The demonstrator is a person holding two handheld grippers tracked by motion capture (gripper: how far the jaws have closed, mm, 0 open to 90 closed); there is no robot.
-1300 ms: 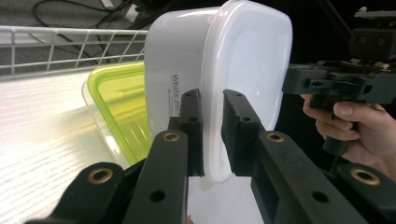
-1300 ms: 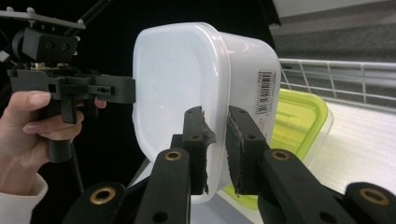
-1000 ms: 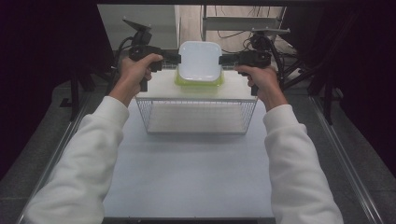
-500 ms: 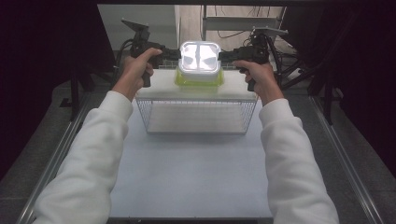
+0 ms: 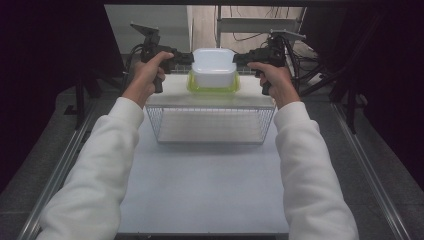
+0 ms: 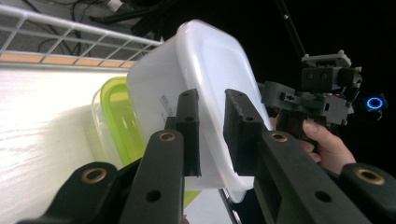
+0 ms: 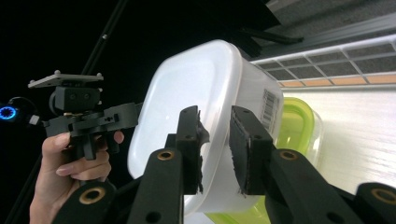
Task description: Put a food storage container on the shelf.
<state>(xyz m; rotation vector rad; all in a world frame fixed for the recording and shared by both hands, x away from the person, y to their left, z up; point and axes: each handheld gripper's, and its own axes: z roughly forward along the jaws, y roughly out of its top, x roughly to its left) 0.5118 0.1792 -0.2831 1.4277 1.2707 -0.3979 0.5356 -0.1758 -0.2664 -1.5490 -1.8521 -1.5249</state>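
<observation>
Two grippers hold one white tub [image 5: 214, 65] from its two sides, so it stays level while it goes down.

From the high view, the white tub sits on top of a green box [image 5: 212, 86], and both are on top of the wire rack [image 5: 210, 125], in the middle near its back edge. The left gripper [image 5: 187, 59] is at the tub's left side and the right gripper [image 5: 239, 57] at its right side, both above the back of the rack. The rack stands on the counter [image 5: 200, 190]. I think the tub is being stacked on the green box.

From the left gripper view, the left gripper [image 6: 212, 126] has the tub's [image 6: 210, 60] edge between its jaws. The jaws are close together. I cannot tell if they squeeze the edge. The green box [image 6: 123, 121] lies right under the tub, on the rack's top.

From the right gripper view, the right gripper [image 7: 215, 140] also has the tub's [image 7: 201, 84] edge between its jaws. These jaws have just been opening, maybe to let the tub go. I cannot tell if they press on it now.
</observation>
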